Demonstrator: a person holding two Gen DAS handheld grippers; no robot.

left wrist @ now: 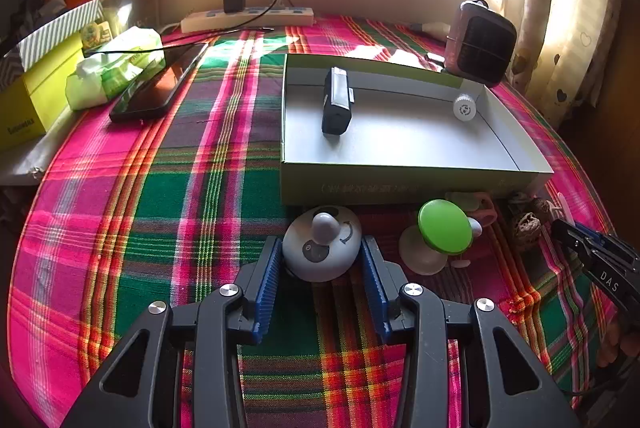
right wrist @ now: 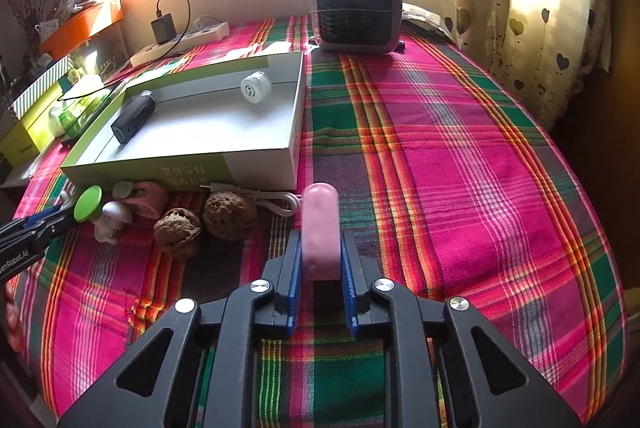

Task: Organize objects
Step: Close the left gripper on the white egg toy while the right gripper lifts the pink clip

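Observation:
In the left wrist view my left gripper [left wrist: 322, 246] is shut on a white round device with a knob [left wrist: 320, 232], its blue pads touching both sides, just in front of the shallow open box [left wrist: 400, 184]. Inside the box lie a black rectangular device [left wrist: 336, 104] and a small white cylinder [left wrist: 464, 107]. In the right wrist view my right gripper [right wrist: 320, 248] is shut on a pink capsule-shaped object [right wrist: 320, 224] over the plaid cloth. Left of it rest two walnuts [right wrist: 230, 214], a green-topped white mushroom-shaped item [right wrist: 88, 208] and a pink gadget [right wrist: 148, 196].
A small heater [right wrist: 356, 8] stands at the back by the curtain. A power strip with a charger [left wrist: 248, 18], a dark phone [left wrist: 156, 88], a tissue pack [left wrist: 116, 68] and a yellow box [left wrist: 36, 96] line the back left. A white cable [right wrist: 276, 204] lies beside the box.

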